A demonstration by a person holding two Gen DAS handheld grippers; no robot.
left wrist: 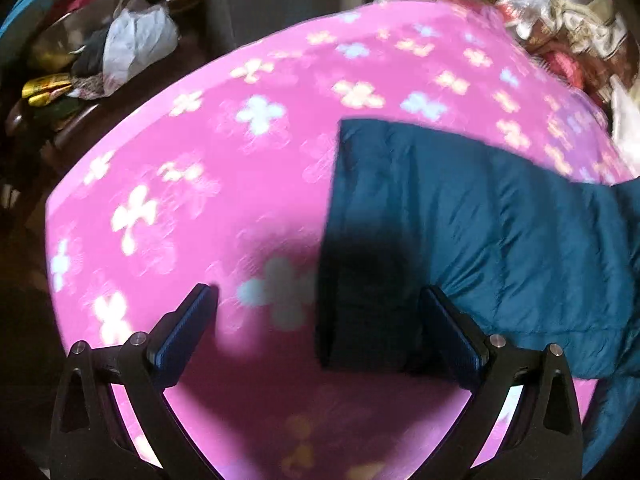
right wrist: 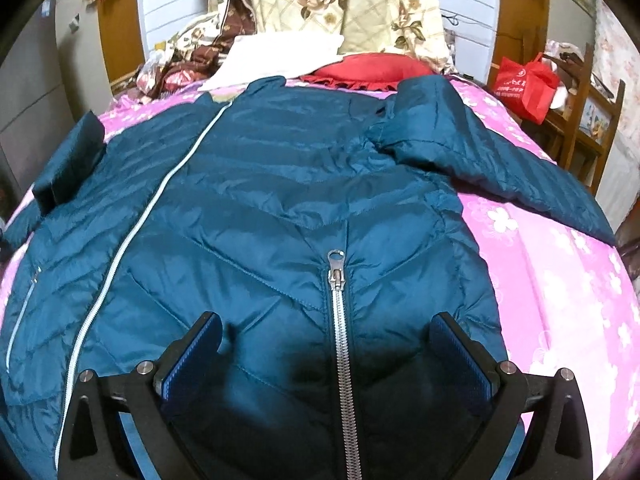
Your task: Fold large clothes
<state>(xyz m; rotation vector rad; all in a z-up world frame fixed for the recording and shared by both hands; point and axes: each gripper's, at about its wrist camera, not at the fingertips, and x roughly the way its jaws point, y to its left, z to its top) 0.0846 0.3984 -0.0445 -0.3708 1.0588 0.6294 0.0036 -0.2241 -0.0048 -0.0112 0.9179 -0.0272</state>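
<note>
Pink flowered bedding covers the bed I work on, and the teal jacket lies spread across it, front up, one panel thrown open so the pale zip edge runs slantwise while the metal zip runs straight toward me. My right claw hangs over the lower front with its jaws wide apart and nothing between them; my left claw is likewise spread and empty, poised over the dark cuff of the left sleeve, which stretches out flat over the bedding. I judge the jacket light, puffy and soft, with a slick shell: it should slide easily on the bedding but spring back and slip from a shallow pinch. I would bite deep at the cuff, where the band is firmer, and at the hem or zip edge, where stitching gives grip. The right sleeve lies angled toward the bed's edge and could drag off if pulled carelessly. At the head of the bed a red cushion, a white cloth and flowered quilts crowd the collar end, leaving little room to fold that way. A red bag on a wooden rack and a cluttered side stand with a white plastic bag sit off the bed, out of my way.
</note>
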